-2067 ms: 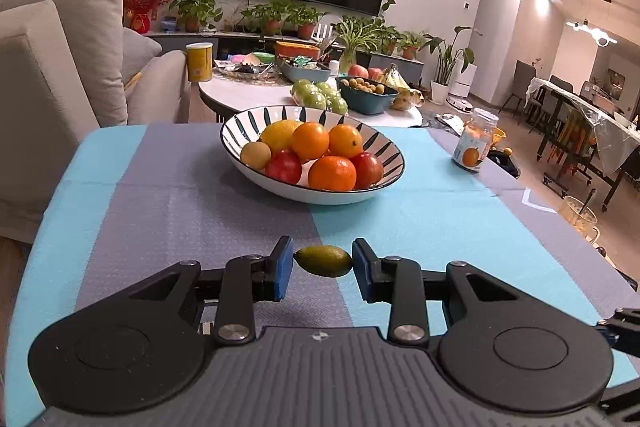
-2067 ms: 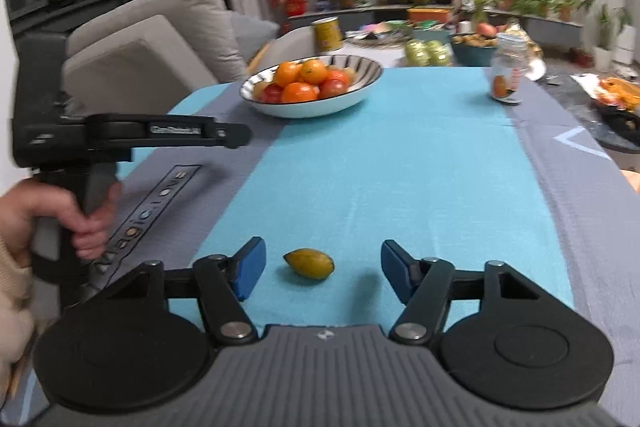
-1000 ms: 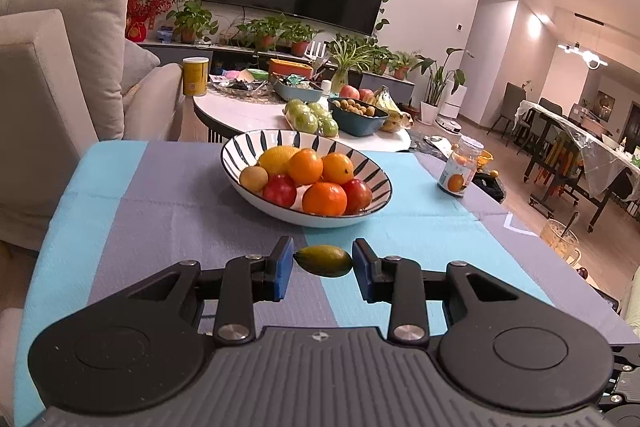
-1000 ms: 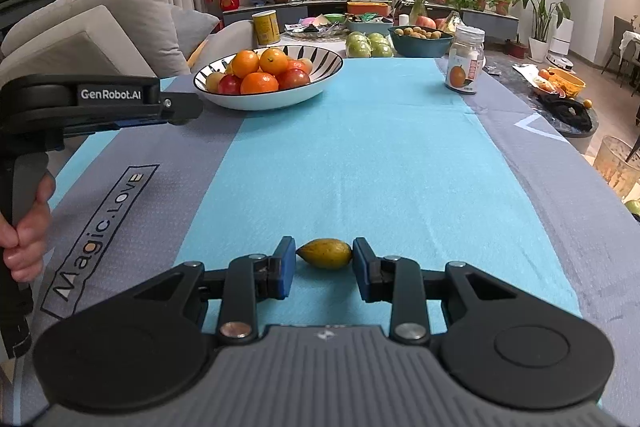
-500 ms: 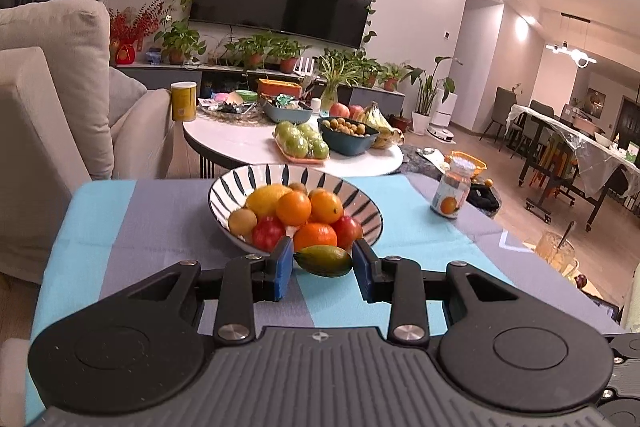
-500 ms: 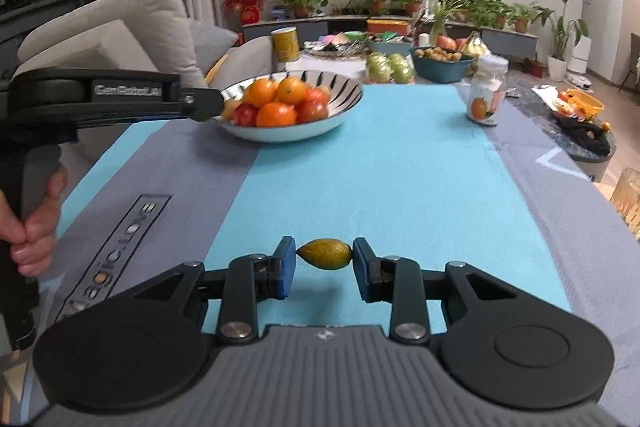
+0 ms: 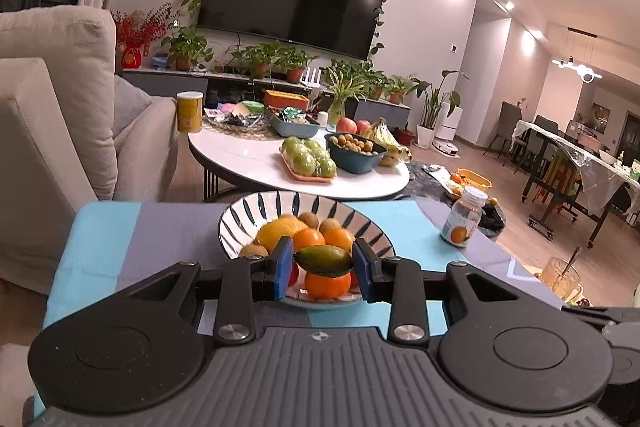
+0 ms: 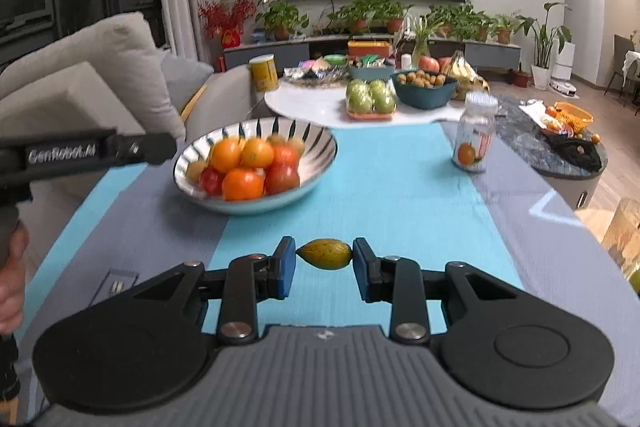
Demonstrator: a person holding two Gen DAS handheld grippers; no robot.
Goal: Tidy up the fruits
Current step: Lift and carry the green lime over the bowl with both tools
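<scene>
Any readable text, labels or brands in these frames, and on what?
"GenRobot.AI": blurred but legible, on the side of the left gripper in the right wrist view.
Jar label: orange picture, text too blurred to read.
Yellow can: print too small to read.

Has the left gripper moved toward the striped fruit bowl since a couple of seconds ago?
Yes. The left gripper, jaws shut on a small green oval fruit, has advanced to the black-and-white striped ceramic bowl; the fruit now overlaps the bowl's oranges.
</scene>
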